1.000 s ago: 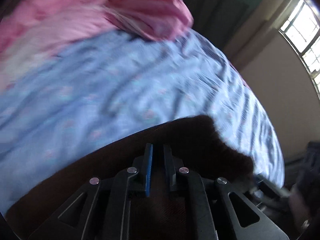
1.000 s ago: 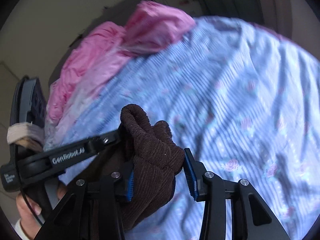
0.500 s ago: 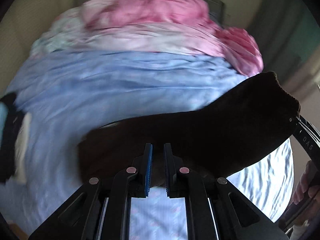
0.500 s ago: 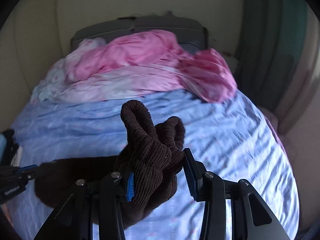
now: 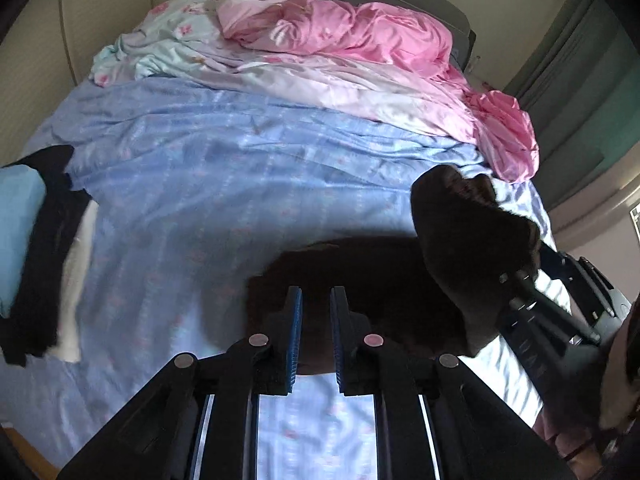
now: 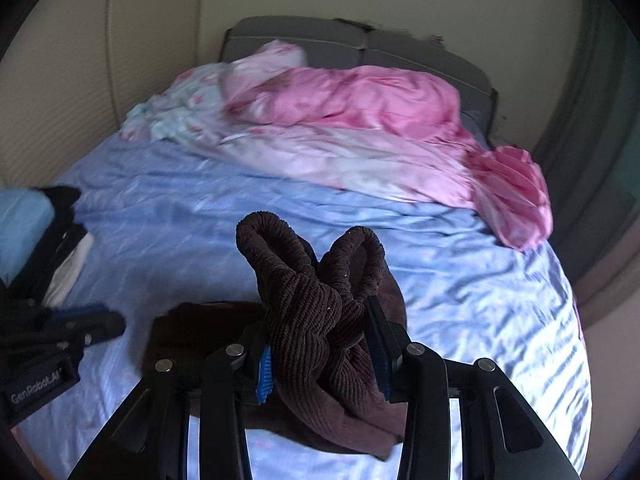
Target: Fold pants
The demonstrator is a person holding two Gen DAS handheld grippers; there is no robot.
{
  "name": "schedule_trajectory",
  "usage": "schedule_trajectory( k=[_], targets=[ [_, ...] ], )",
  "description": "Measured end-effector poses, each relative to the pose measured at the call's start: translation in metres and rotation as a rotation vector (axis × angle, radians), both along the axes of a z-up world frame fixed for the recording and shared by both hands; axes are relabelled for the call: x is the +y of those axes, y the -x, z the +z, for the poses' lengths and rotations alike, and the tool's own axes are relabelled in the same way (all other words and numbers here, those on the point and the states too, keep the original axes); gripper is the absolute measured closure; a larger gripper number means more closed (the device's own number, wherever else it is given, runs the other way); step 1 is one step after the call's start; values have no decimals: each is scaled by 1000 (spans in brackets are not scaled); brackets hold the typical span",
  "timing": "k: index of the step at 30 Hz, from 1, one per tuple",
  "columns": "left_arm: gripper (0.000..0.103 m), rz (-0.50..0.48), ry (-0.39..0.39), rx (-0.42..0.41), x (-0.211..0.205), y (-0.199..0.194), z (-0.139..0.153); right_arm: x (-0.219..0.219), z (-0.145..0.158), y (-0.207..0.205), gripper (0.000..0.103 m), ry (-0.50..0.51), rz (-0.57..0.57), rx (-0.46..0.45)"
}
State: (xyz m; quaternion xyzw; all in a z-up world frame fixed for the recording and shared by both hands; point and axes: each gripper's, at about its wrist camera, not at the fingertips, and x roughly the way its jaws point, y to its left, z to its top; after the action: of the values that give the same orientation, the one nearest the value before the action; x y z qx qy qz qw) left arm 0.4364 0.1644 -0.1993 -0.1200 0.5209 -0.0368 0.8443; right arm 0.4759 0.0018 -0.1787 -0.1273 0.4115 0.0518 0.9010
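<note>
Dark brown corduroy pants [image 5: 372, 280] lie on the blue bed sheet [image 5: 224, 184]. My right gripper [image 6: 322, 340] is shut on a bunched end of the pants [image 6: 312, 304] and holds it up above the sheet; it also shows in the left wrist view [image 5: 520, 284] at the right. My left gripper [image 5: 314, 312] has its jaws nearly together over the near edge of the pants; I cannot tell whether cloth is pinched between them. In the right wrist view the left gripper [image 6: 92, 324] sits at the left, beside the flat part of the pants [image 6: 200, 328].
Pink and pale quilts [image 5: 360, 52] are heaped at the head of the bed. A stack of black, white and light blue clothes [image 5: 44, 248] lies at the left edge of the bed. A wall and curtain are on the right.
Both grippers have swung to face the head of the bed. The pants have dropped from hanging in front of the left camera to lying on the sheet. The right gripper keeps its hold.
</note>
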Motion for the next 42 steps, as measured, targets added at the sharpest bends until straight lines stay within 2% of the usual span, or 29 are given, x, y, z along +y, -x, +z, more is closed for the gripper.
schedule_trajectory(
  k=[10,16,20,21,22,26,28,30,31,33,35,38,42],
  targets=[
    [88,44,-18,105,63,27,-51,91,-72,6,63,112,131,124],
    [88,77,-48,141,83,39,-67,120,-102,10,63,155,198,174],
    [75,100,-63,140,91,43,-68,132,-113,16,55,190,257,217],
    [72,105,-70,139,92,44,-67,133,-113,19,48,181,275,223],
    [72,107,-79,132,93,45,-65,132,-111,21,46,155,291,233],
    [71,119,-106,101,94,47,-51,124,-88,38,45,53,337,213],
    [68,104,-115,70,90,48,-39,114,-66,51,45,-48,381,202],
    [66,67,-121,26,80,48,-26,99,-39,68,45,-96,390,140],
    [65,34,-116,0,71,47,-18,92,-31,73,44,-103,384,112],
    [63,-18,-86,-34,56,42,-9,72,-17,80,33,-100,331,58],
    [62,-79,-39,-61,36,33,-4,43,-11,76,33,-109,248,26],
    [62,-178,0,-79,1,11,-7,2,-17,58,33,-119,118,49],
    [61,-285,-3,-47,-35,-23,-24,-49,-30,31,33,-191,-36,98]
  ],
)
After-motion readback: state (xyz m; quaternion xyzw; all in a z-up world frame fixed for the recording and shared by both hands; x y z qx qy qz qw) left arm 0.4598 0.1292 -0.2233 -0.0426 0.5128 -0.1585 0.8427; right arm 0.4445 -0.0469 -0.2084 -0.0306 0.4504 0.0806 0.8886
